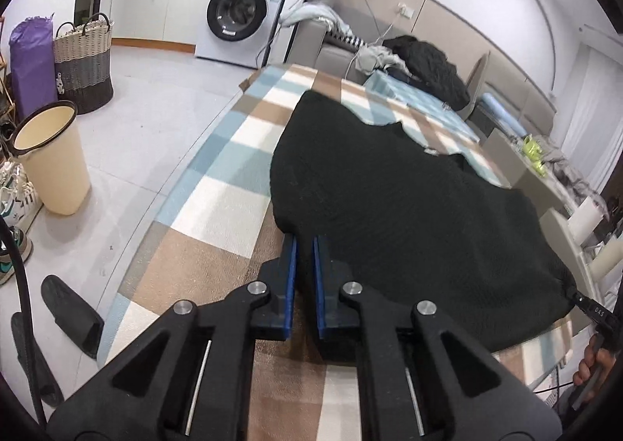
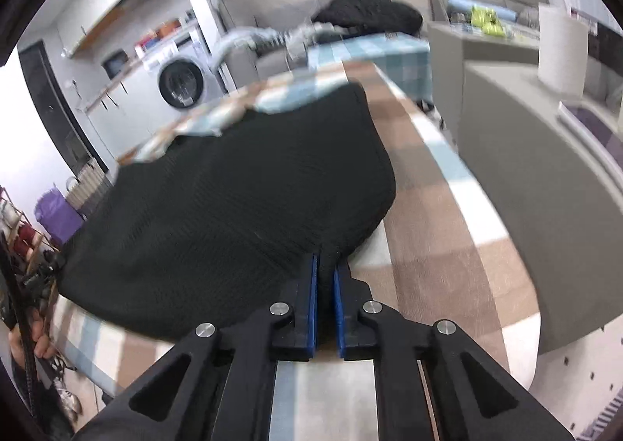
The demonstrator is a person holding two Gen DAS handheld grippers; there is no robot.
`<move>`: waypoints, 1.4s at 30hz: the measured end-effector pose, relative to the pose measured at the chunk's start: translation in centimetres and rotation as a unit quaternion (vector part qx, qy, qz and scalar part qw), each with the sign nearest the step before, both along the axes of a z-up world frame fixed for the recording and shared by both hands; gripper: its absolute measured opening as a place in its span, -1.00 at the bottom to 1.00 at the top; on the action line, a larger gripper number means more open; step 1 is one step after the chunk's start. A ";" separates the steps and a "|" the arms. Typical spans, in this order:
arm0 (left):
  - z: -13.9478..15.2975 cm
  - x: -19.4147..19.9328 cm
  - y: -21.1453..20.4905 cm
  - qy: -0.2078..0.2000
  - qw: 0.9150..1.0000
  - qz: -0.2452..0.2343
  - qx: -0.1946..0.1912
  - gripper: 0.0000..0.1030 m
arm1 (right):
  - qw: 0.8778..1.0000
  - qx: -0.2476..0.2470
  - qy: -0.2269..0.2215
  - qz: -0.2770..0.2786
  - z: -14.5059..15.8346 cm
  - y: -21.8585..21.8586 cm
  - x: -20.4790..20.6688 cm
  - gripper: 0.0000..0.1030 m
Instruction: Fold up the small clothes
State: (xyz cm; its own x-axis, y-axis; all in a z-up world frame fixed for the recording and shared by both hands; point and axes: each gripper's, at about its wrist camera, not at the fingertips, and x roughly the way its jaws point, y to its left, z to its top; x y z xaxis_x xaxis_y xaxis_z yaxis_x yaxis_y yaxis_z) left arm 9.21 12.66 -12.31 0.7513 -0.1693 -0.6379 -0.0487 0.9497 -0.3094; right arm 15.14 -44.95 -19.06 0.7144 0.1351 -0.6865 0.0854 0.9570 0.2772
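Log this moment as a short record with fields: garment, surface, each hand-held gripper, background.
garment: black knit garment, spread flat, unfolded
surface: checked cloth in blue, tan and white
left hand-held gripper: shut, pinching the garment's near edge
right hand-held gripper: shut on a pinch of the garment's near edge
background: washing machine, woven basket, cream bin
fold stage: not yet begun

A home, probably a living-laundry room: washing machine [image 1: 243, 13], sofa [image 1: 338, 48], laundry basket [image 1: 83, 59].
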 end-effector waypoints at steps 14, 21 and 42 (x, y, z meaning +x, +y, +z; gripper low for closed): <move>-1.3 -1.6 1.0 0.012 1.000 0.006 -0.013 -0.89 | 0.996 0.084 0.024 -0.026 -2.2 -2.5 -0.3 -0.83; -1.7 -1.6 1.0 0.013 1.000 0.007 -0.012 -0.89 | 0.999 0.031 -0.014 -0.023 -0.1 -1.3 -1.3 -0.89; -2.0 3.9 1.7 0.085 0.996 -0.015 -0.011 0.03 | 0.993 0.107 0.053 -0.008 -3.0 -5.3 5.7 -0.15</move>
